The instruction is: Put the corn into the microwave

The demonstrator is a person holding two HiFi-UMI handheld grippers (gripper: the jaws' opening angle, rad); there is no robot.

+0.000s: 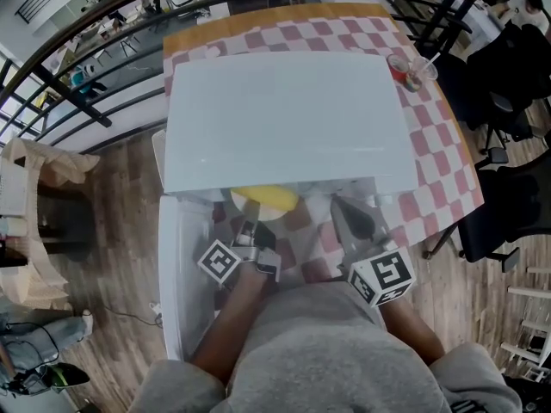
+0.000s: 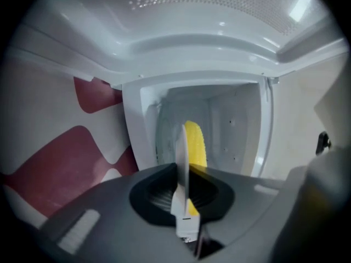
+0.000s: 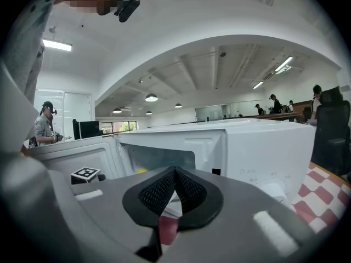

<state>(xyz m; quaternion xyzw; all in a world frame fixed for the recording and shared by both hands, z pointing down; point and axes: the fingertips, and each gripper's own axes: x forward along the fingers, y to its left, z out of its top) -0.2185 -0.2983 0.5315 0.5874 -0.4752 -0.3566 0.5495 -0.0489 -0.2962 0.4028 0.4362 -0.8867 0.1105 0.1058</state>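
**A:** What crowds the microwave (image 1: 284,119)?

**B:** Little. It stands on a table under a red-and-white checked tablecloth (image 1: 448,157). A clear plastic cup (image 1: 411,70) with a straw and something red in it sits near the back right corner, well apart from the work. Black office chairs (image 1: 504,213) stand off to the right on a plank floor.

**A:** And what's in the way?

**B:** The door (image 1: 172,274) hangs open on the left, beside the left gripper (image 1: 250,218). In the head view the microwave's flat top hides nearly all of the cavity, so only its mouth shows.

**A:** Where's the corn?

**B:** The corn (image 1: 271,199) lies on a plate (image 1: 238,198) right at that mouth, partly under the top's front edge. I can't tell whether the plate rests on the cavity floor.

**A:** The tools?

**B:** The left gripper is pinched narrow on the plate's thin rim. The right gripper (image 3: 175,171) has its jaws together on nothing and sits just beside the left, in front of the microwave.

**A:** Surfaces?

**B:** The microwave is a boxy white casing, smooth and glossy. The cob is rounded, yellow and bumpy with kernels. The plate is pale and thin-edged. The gripper shells are matte grey with black ribbed pads, and each carries a cube of black-and-white squares.
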